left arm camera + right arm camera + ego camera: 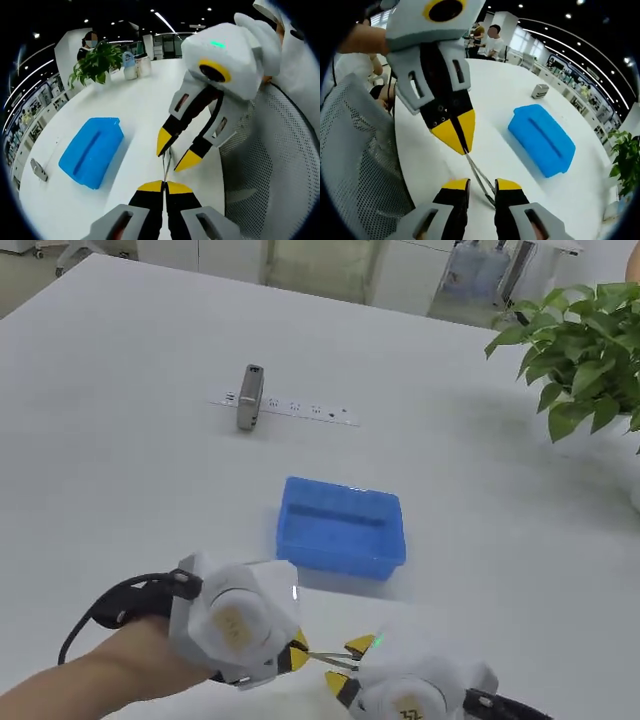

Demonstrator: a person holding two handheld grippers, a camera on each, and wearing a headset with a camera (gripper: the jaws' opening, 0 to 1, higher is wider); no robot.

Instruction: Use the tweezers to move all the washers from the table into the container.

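Observation:
Thin metal tweezers [328, 659] stretch between my two grippers low over the white table [120, 470], near its front edge. My left gripper [297, 655] is shut on one end of the tweezers [166, 162], its yellow tips pressed together [165, 186]. My right gripper [348, 663] faces it, jaws open, with the other end of the tweezers [479, 176] lying between the fingertips [481, 185]. The blue container [340, 525] stands a short way behind the grippers; it also appears in the left gripper view [91, 150] and the right gripper view [542, 137].
A white power strip with a grey adapter [250, 395] lies further back. A potted plant [585, 340] stands at the right edge. A mesh chair [270, 150] sits just off the table's front edge. People stand at the far end of the room.

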